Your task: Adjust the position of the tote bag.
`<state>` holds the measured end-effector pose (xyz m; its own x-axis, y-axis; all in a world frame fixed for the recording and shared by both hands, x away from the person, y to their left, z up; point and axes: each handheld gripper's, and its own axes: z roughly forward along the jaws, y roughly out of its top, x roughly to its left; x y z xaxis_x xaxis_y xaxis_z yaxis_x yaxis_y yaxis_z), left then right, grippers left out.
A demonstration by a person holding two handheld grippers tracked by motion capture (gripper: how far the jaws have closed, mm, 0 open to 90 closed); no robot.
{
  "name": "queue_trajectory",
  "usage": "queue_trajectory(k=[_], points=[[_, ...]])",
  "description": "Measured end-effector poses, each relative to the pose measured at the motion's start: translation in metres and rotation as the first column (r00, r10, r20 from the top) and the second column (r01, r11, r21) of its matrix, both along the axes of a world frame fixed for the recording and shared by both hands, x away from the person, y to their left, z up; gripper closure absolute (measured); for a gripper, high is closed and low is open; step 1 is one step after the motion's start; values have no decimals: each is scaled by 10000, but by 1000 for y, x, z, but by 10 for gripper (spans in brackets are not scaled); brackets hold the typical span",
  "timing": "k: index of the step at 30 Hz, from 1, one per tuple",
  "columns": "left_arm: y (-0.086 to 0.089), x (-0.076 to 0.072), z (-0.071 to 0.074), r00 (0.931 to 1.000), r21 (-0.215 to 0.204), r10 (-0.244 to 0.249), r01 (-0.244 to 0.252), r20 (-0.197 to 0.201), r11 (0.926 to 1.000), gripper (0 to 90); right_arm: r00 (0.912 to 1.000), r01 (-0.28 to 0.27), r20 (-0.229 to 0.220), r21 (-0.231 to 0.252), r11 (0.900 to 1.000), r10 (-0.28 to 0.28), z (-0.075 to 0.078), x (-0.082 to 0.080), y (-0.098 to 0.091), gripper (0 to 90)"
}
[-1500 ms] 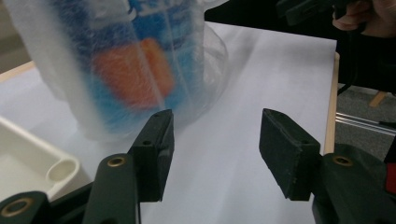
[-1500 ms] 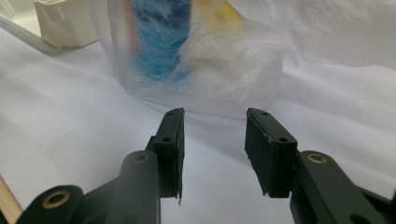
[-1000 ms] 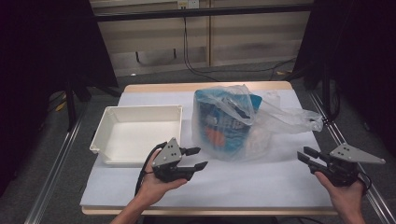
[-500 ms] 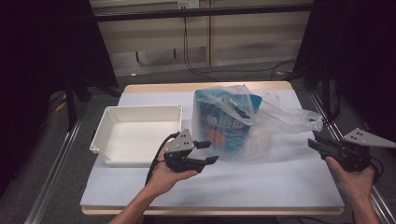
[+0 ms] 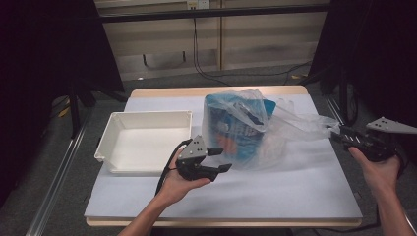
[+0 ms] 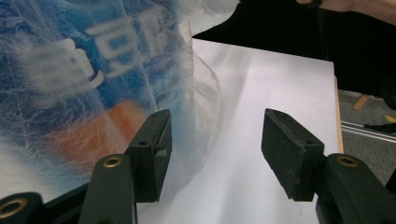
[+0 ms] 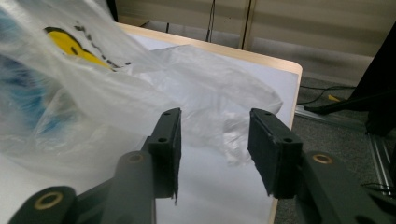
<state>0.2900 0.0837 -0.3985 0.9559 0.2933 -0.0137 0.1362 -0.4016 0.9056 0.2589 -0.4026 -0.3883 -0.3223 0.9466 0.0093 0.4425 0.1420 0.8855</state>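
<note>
A clear plastic bag [image 5: 275,132] with a blue and orange package [image 5: 231,132] inside stands in the middle of the white table. My left gripper [image 5: 221,159] is at the bag's near left corner, open. In the left gripper view its jaws [image 6: 217,128] have just been opening; the bag [image 6: 93,79] bulges beside one pad, and bare table lies between the pads. My right gripper [image 5: 341,135] hovers open at the table's right edge, pointing at the bag's loose end [image 5: 314,123]. Its jaws [image 7: 215,123] have just been opening, with the thin plastic [image 7: 210,98] ahead of them and untouched.
A shallow white tray [image 5: 150,114] sits on the left half of the table, close behind my left hand. The white table sheet [image 5: 275,191] runs to the near edge. Metal rails and dark floor flank the table on both sides.
My right gripper has moved farther off and to the right, now at the table's right edge by the bag's loose end, with its jaws wider. My left gripper has edged right toward the bag.
</note>
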Motion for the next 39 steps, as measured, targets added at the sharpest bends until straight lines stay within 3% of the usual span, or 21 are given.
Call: queue_trajectory(k=[6, 11, 16, 19, 21, 27, 31, 32, 39], points=[[1, 1, -2, 9998, 61, 183, -183, -31, 9998, 402, 9996, 170, -232, -155, 9997, -174, 2, 20, -4, 427], [2, 0, -4, 9999, 156, 153, -153, 5, 9998, 391, 9985, 209, -500, 130, 9997, -202, -1, 38, -9, 376], [2, 1, -4, 9996, 124, 282, -282, 20, 9995, 377, 9965, 467, -694, 113, 9988, -458, -7, 45, -9, 338], [3, 1, -5, 9995, 145, 326, -326, 47, 9994, 377, 9960, 268, -864, 406, 9988, -232, -12, 46, -10, 338], [3, 0, -4, 9995, 196, 309, -311, 90, 9993, 377, 9922, 113, -1243, 695, 9975, -25, -20, 47, -8, 395], [3, 0, -5, 9995, 188, 314, -316, 96, 9993, 377, 9902, -577, -1199, 1182, 9913, 719, -29, 41, -5, 655], [3, -1, -3, 9995, 144, 284, -286, 120, 9995, 377, 9884, -799, -1195, 1174, 9899, 939, -31, 37, 0, 739], [2, -1, -2, 9994, 93, 341, -342, 107, 9994, 377, 9868, -943, -1217, 1031, 9902, 1066, -33, 36, 3, 817], [0, -5, 12, 9993, -6, 21, -21, 363, 10000, 378, 9887, -1059, -934, 1168, 9875, 1170, -33, 34, 9, 897]])
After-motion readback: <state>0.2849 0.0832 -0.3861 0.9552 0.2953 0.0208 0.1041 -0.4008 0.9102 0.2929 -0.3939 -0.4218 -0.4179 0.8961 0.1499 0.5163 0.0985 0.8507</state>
